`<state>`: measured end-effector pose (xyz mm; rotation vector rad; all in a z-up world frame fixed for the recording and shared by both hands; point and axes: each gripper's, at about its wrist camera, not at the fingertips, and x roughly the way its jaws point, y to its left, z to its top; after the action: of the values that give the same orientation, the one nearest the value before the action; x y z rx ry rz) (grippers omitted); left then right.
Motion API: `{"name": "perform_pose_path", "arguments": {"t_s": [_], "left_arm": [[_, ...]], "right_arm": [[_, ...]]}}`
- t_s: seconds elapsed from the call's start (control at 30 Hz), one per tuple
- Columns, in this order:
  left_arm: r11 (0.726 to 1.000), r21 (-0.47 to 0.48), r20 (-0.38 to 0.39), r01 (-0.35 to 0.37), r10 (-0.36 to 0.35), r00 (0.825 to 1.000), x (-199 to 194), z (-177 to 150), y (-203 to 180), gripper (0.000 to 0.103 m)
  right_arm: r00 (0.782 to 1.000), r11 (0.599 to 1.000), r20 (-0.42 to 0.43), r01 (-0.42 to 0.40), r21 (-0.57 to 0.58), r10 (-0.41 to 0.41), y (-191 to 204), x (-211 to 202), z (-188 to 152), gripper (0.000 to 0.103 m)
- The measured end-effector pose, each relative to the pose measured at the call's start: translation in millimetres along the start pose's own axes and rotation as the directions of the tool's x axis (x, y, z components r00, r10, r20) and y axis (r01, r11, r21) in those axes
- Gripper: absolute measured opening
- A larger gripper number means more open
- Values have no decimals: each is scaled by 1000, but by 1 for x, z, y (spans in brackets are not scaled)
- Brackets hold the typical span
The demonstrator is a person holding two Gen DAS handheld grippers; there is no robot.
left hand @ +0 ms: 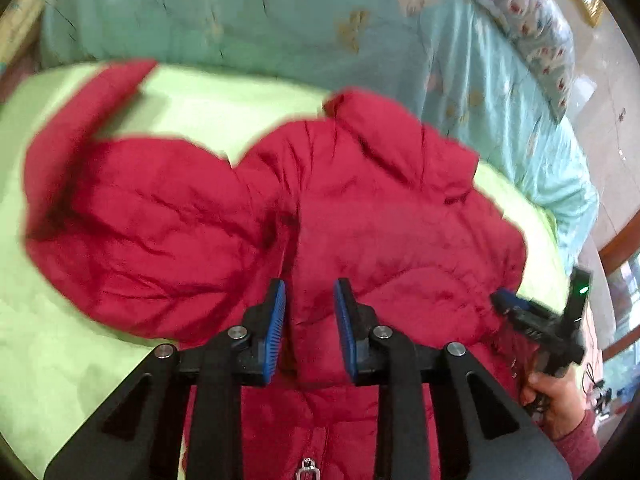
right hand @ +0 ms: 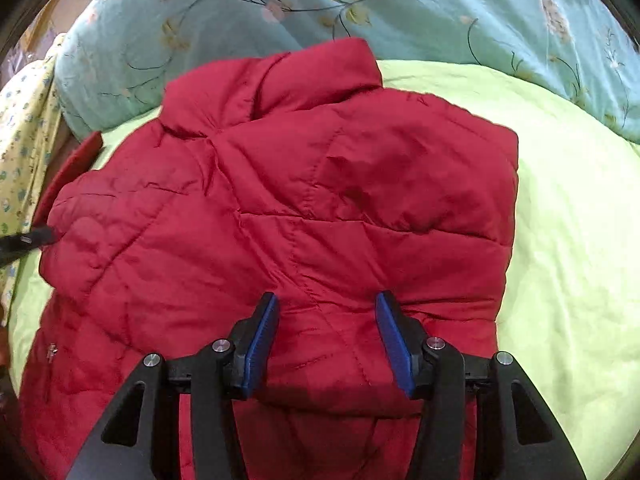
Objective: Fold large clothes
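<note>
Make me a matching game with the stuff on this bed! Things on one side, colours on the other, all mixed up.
Things:
1. puffy jacket
2. bed sheet under the jacket
3. flowery quilt
4. pads on the tongs

Colours:
A. dark blue
B. light green
C. red
D. pale turquoise

Right pairs: 1-C, 2-B, 3-D, 4-A
</note>
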<state>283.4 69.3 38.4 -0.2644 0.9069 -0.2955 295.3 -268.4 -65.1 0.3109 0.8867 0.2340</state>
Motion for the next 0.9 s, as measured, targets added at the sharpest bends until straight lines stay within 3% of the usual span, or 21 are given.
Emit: {"name": "perform_pose_path", "arguments": {"t_s": [0.1, 0.17, 0.3, 0.37, 0.43, 0.57, 0.67, 0.77, 0.9], "left_arm": [[997, -5, 39, 80, -80, 996, -17, 1, -6, 24], [991, 16, 2, 133, -133, 991, -10, -1, -18, 24], [995, 66, -88, 81, -75, 993, 35, -12, -42, 24], [997, 72, -136, 32, -22, 990, 61, -19, -40, 24], [998, 60, -161, 27, -17, 987, 75, -24, -33, 24], [998, 32, -164, 51, -46, 985, 80, -27, -22, 24], [998, 58, -161, 37, -27, 987, 80, -30, -25, 24], [997, 66, -160, 39, -28, 987, 81, -32, -24, 24], [997, 61, -148, 52, -43, 988, 83, -32, -21, 23]], "right_arm": [[1000, 1000, 2, 8, -4, -8, 2, 3, 1, 54], [1000, 1000, 0, 10, -8, -10, 3, 5, 2, 56], [1000, 1000, -3, 7, -7, -7, 2, 2, 2, 56], [1000, 1000, -6, 0, 1, 0, 2, -3, 2, 56], [1000, 1000, 18, -5, 7, 5, 5, -17, 2, 56], [995, 999, 91, -30, -30, 33, 24, -40, 9, 56], [999, 998, 52, -10, -62, 13, 34, -26, 13, 56], [998, 997, -41, 37, -67, -40, 31, 8, 7, 56], [999, 999, -34, 16, -49, -17, 22, 22, 1, 56]]}}
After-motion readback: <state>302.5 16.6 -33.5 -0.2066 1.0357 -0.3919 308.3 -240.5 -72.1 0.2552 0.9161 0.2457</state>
